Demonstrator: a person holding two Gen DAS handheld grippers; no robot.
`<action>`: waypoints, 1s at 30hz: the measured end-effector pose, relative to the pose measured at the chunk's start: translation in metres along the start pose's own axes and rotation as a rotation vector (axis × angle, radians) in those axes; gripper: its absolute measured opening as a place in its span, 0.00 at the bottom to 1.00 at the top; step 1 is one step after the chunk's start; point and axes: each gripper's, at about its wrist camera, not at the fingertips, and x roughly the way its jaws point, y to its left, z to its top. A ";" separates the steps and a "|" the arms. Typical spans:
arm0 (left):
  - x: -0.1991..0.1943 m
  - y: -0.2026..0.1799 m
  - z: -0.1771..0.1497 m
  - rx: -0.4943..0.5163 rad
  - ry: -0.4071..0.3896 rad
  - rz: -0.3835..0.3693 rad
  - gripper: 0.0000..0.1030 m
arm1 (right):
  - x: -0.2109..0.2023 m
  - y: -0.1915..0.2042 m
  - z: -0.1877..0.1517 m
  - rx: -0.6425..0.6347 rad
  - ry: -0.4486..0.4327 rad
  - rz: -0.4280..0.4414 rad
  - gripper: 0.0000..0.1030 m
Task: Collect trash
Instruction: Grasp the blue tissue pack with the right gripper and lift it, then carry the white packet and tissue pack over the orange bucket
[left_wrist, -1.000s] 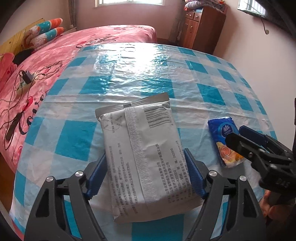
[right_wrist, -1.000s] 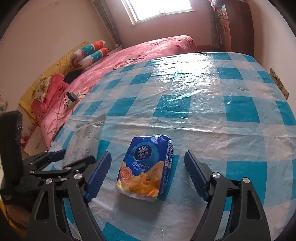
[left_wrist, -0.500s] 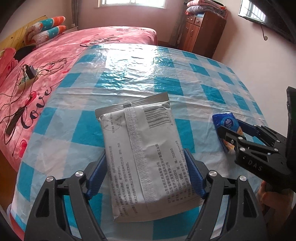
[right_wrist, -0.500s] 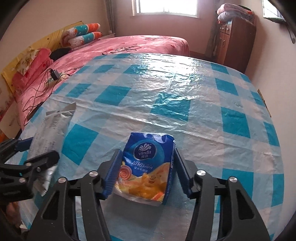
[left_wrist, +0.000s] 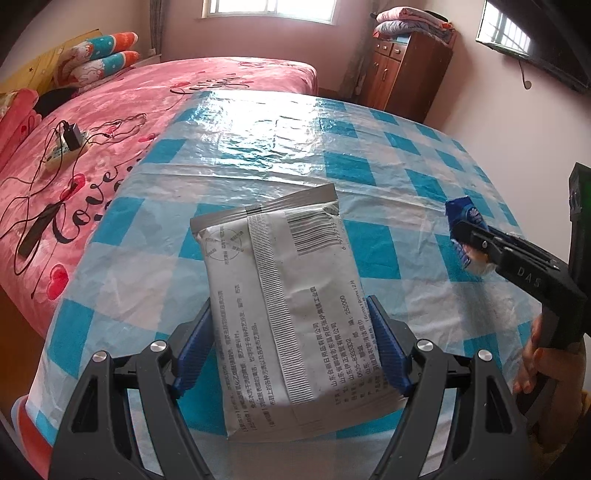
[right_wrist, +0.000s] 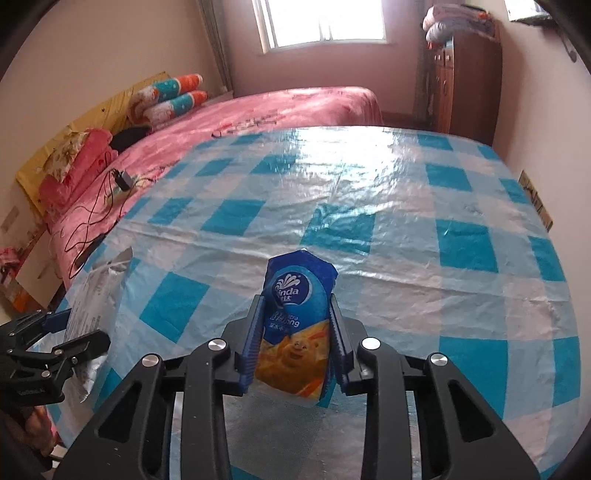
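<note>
Near the table's (right_wrist: 406, 206) front edge, the left gripper (left_wrist: 291, 350) clamps the grey pouch (left_wrist: 280, 295) while the right gripper's (right_wrist: 295, 343) jaws are closing on the blue tissue pack (right_wrist: 295, 314), whose slick, buckling film could slip free.

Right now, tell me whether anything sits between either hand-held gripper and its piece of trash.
Nothing visible does. The left hand-held gripper holds the grey packet directly; the right hand-held gripper is closing, pads already against the blue tissue pack.

At the bottom of each wrist view, the left gripper (left_wrist: 291, 350) clamps a grey printed packet (left_wrist: 284, 314) while the right gripper's (right_wrist: 295, 339) jaws are closing on a blue tissue pack (right_wrist: 295, 321).
</note>
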 end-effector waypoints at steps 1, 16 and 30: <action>-0.003 0.001 -0.001 0.000 -0.005 0.000 0.76 | -0.003 0.001 0.000 -0.003 -0.013 -0.005 0.32; -0.029 0.014 -0.014 -0.004 -0.045 0.021 0.76 | -0.033 0.007 0.003 0.067 -0.062 0.102 0.32; -0.047 0.028 -0.026 -0.018 -0.067 0.033 0.76 | -0.049 0.040 0.000 0.025 -0.060 0.147 0.31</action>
